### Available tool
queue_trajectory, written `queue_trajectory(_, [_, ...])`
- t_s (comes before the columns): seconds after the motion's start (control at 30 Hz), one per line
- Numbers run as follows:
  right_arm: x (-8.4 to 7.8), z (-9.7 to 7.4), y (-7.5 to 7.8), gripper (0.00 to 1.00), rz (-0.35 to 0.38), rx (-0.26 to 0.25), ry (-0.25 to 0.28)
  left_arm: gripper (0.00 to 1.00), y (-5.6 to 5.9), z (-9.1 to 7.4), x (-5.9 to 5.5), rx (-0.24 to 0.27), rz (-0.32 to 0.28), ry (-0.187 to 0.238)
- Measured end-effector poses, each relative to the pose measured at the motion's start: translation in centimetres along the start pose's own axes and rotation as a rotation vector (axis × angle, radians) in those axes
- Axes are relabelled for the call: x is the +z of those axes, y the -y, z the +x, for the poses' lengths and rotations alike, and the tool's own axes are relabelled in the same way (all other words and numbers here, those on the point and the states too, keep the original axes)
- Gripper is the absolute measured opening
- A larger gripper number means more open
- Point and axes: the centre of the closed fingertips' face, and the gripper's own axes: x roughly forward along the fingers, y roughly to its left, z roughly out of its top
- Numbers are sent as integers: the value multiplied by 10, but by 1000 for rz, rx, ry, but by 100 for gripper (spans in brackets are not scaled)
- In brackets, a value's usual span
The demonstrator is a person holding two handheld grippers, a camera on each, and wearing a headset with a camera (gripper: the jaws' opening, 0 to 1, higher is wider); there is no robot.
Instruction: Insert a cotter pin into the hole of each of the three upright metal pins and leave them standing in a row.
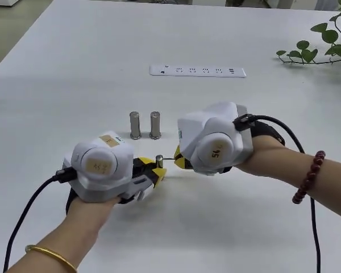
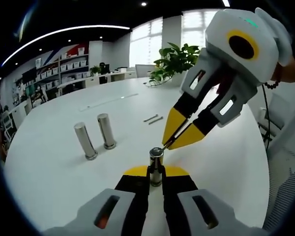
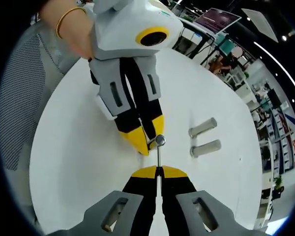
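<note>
My left gripper (image 2: 156,173) is shut on a short metal pin (image 2: 156,160), holding it upright on the white table near me. My right gripper (image 3: 158,170) is shut on a thin cotter pin (image 3: 158,156), whose tip touches the top of that metal pin (image 3: 160,140). In the head view the left gripper (image 1: 157,170) and right gripper (image 1: 179,160) meet at the held pin (image 1: 159,161). Two more metal pins (image 1: 135,125) (image 1: 155,125) stand side by side just beyond. Two spare cotter pins (image 2: 153,118) lie on the table farther off.
A white power strip (image 1: 197,71) lies across the table (image 1: 74,85) behind the standing pins. A leafy plant (image 1: 324,42) reaches in at the far right corner. Black cables trail from both grippers toward me.
</note>
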Motion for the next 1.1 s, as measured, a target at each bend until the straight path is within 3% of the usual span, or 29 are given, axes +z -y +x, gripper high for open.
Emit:
queue_trajectory(0.43, [1,1,5,0,47,23,82,6,0,0,-1,-27,12,-4])
queue_trajectory(0.53, [3,2,4,0,-2,23,103,6,-1,0,-1,-33,13,-5])
queue_trajectory(1.1, [2,5,5,0,-46,31,147,5,-1,0,-1,-60,57,-8])
